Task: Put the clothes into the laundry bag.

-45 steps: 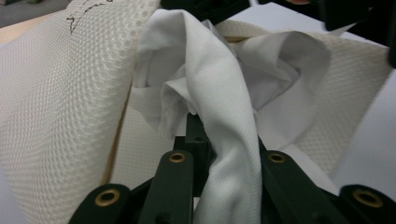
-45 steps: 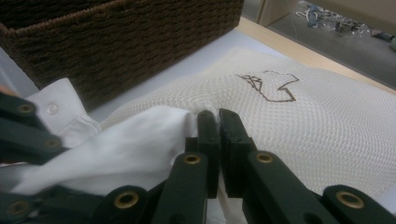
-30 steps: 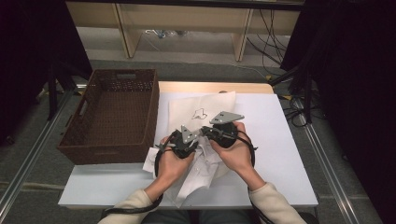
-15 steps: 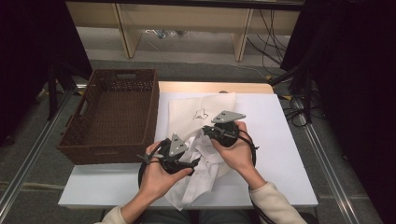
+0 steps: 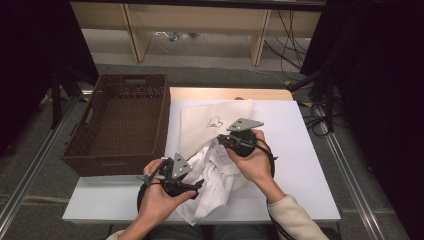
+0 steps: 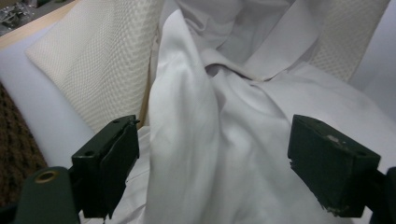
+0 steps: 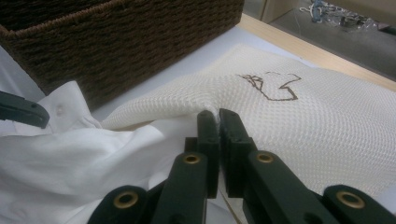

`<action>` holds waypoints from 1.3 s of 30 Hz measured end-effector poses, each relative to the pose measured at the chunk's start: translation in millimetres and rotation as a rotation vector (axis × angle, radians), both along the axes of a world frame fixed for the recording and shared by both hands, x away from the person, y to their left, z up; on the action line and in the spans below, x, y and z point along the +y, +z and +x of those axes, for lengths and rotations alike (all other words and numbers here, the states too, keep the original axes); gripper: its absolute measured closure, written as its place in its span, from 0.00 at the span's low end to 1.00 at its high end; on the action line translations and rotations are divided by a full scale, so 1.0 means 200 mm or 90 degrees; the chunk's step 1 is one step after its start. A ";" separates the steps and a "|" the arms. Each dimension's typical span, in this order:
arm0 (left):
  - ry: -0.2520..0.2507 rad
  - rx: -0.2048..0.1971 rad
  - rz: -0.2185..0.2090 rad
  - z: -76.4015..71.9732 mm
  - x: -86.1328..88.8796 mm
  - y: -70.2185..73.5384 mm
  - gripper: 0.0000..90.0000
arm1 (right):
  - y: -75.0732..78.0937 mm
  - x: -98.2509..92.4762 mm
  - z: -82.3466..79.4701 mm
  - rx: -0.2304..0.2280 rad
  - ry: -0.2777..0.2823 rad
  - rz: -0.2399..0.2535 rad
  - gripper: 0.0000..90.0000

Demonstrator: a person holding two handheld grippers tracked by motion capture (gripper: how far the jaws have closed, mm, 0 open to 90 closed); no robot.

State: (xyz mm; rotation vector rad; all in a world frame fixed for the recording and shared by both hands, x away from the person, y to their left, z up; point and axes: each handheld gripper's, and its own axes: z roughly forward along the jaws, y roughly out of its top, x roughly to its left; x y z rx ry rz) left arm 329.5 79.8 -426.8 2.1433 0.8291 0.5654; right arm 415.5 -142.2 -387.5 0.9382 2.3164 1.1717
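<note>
Change since the earlier frames: the left gripper (image 5: 172, 175) has drawn away from the right gripper (image 5: 225, 141) toward the lower left of the high view, and its jaws have just been opening; the cloth is lying slack between them, not pinched.

Item, far left of the high view: brown woven basket (image 5: 120, 150), sitting off the table's left edge, nothing showing inside it.

Item, lower centre-left: left gripper, jaws standing wide. In its own view the white shirt (image 6: 219, 154) is running up between the two black pads without either pressing on it.

Item, centre: white shirt (image 5: 212, 175), bunched in a crumpled heap on the white table (image 5: 300, 130), its lower part spilling toward the front edge. Its upper part is tucking into the mouth of the cream mesh bag (image 5: 210, 120).

Item, centre-right: right gripper, jaws closed tight on the near edge of the cream mesh bag (image 7: 299, 121), holding the mouth lifted.

Progress, as judged: the work appears to be stuffing the shirt into the bag. Only a small share is going in; the bulk is lying outside. Remaining: regrip the loose cloth, feed it through the opening, then perhaps place the bag in the basket.
</note>
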 end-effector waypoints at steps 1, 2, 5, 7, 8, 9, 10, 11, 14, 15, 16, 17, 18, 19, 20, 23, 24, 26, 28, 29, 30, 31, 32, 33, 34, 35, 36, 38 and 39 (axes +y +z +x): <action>-0.001 0.007 0.007 0.00 0.01 0.00 0.19 | 0.00 0.00 0.00 0.000 0.000 0.000 0.99; 0.003 0.012 0.004 0.01 0.01 -0.01 0.19 | 0.00 0.00 0.00 -0.002 0.000 0.000 0.99; 0.000 0.000 0.024 0.04 0.02 -0.04 0.19 | 0.00 0.00 0.00 0.005 -0.002 0.005 0.99; 0.006 0.015 0.017 0.04 0.01 -0.06 0.19 | 0.00 0.00 0.00 0.000 0.002 0.002 0.99; -0.004 0.010 0.029 0.05 0.01 -0.07 0.21 | 0.00 0.00 0.00 -0.007 -0.003 0.002 0.99; 0.005 0.019 0.022 0.05 0.00 -0.08 0.23 | 0.00 0.00 0.00 -0.006 -0.001 0.002 0.99; 0.001 0.018 0.029 0.06 0.00 -0.09 0.26 | 0.00 0.01 0.00 -0.003 -0.002 0.003 0.99; 0.009 0.026 0.022 0.06 -0.01 -0.10 0.30 | 0.00 0.01 0.00 -0.003 -0.002 0.003 0.99; 0.011 0.036 0.030 0.08 -0.03 -0.13 0.39 | 0.00 0.01 0.00 -0.001 -0.005 0.003 0.99; 0.001 0.032 0.041 0.10 -0.03 -0.14 0.42 | 0.00 0.01 0.00 -0.004 -0.001 0.001 0.99; -0.001 0.039 0.040 0.10 -0.04 -0.15 0.44 | 0.00 0.01 0.00 -0.003 0.000 0.001 0.99; -0.005 0.050 0.032 0.11 -0.04 -0.16 0.47 | 0.00 0.00 0.00 -0.003 0.000 0.002 0.99; -0.008 0.053 0.035 0.11 -0.04 -0.17 0.50 | 0.00 0.00 0.00 -0.002 -0.002 0.002 0.99; -0.003 0.059 0.027 0.11 -0.05 -0.18 0.52 | -0.01 0.00 0.00 -0.009 0.002 0.001 0.99; -0.011 0.057 0.037 0.11 -0.06 -0.18 0.57 | -0.01 0.00 0.00 0.000 -0.002 0.003 0.99; -0.024 0.059 0.042 0.12 -0.08 -0.20 0.70 | -0.01 0.01 0.00 -0.005 0.005 -0.001 0.99; -0.027 0.062 0.042 0.12 -0.09 -0.20 0.74 | -0.01 0.01 0.00 0.002 0.003 0.000 0.99; -0.039 0.070 0.039 0.13 -0.10 -0.21 0.81 | -0.01 0.01 0.00 0.005 0.002 -0.002 0.99; -0.045 0.071 0.035 0.12 -0.11 -0.21 0.88 | -0.01 0.01 0.00 0.005 -0.001 0.001 0.99; -0.056 0.062 0.038 0.13 -0.12 -0.21 0.92 | -0.01 0.02 -0.01 0.006 -0.004 0.000 0.99; -0.054 0.065 0.027 0.13 -0.12 -0.20 0.95 | -0.01 0.02 0.00 0.002 -0.001 -0.003 0.99; -0.059 0.067 0.023 0.13 -0.12 -0.20 0.97 | -0.01 0.02 0.00 0.001 -0.001 -0.003 0.99; -0.059 0.068 0.010 0.13 -0.13 -0.19 0.98 | -0.01 0.02 -0.01 0.004 0.004 -0.003 0.99; -0.057 0.061 -0.003 0.13 -0.13 -0.18 0.99 | -0.01 0.02 -0.01 0.004 0.005 -0.003 0.99; -0.051 0.059 -0.028 0.13 -0.14 -0.17 0.99 | -0.01 0.02 -0.01 0.000 0.007 -0.003 0.99; -0.045 0.054 -0.050 0.13 -0.16 -0.16 0.99 | -0.01 0.02 -0.01 0.000 0.007 -0.004 0.99; -0.048 0.045 -0.057 0.14 -0.16 -0.15 0.99 | -0.01 0.03 -0.01 0.002 0.004 -0.001 0.99; -0.041 0.038 -0.081 0.14 -0.19 -0.12 0.99 | 0.00 0.03 -0.02 -0.011 0.013 -0.003 0.99; -0.052 0.025 -0.076 0.15 -0.19 -0.11 0.99 | 0.00 0.04 -0.02 -0.010 0.014 -0.003 0.99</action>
